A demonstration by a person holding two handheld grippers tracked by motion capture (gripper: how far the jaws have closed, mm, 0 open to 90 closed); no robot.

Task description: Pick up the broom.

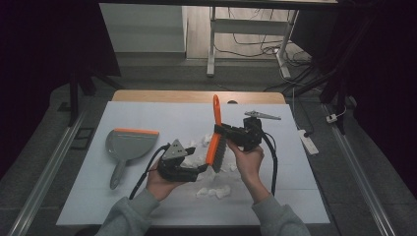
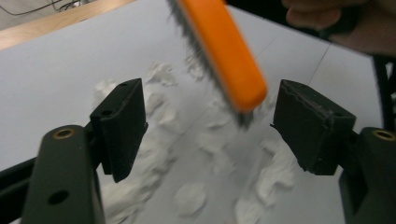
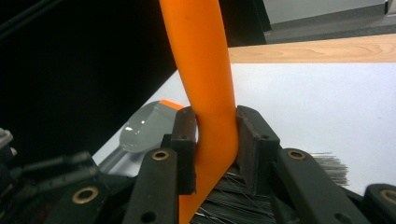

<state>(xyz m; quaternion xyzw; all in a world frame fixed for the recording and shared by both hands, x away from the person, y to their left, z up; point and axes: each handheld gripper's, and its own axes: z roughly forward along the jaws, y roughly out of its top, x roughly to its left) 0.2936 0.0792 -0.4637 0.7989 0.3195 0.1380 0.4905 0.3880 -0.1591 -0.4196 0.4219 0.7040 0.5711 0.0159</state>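
The right gripper [image 3: 215, 144] has its jaws clamped on the orange neck of the brush [image 1: 215, 142], just above the black bristles [image 3: 243, 205], so the handle stands up and the bristle edge points down toward the table. That grip suits sweeping: the brush hangs over the scattered white crumpled bits [image 1: 214, 191] on the white table [image 1: 147, 206]. The left gripper [image 2: 208, 128] has its jaws spread wide with nothing between them, low over the same white bits, with the brush head just ahead of it; probably ready to fetch the grey dustpan [image 1: 127, 145], which lies well to the left, orange lip facing away from the person.
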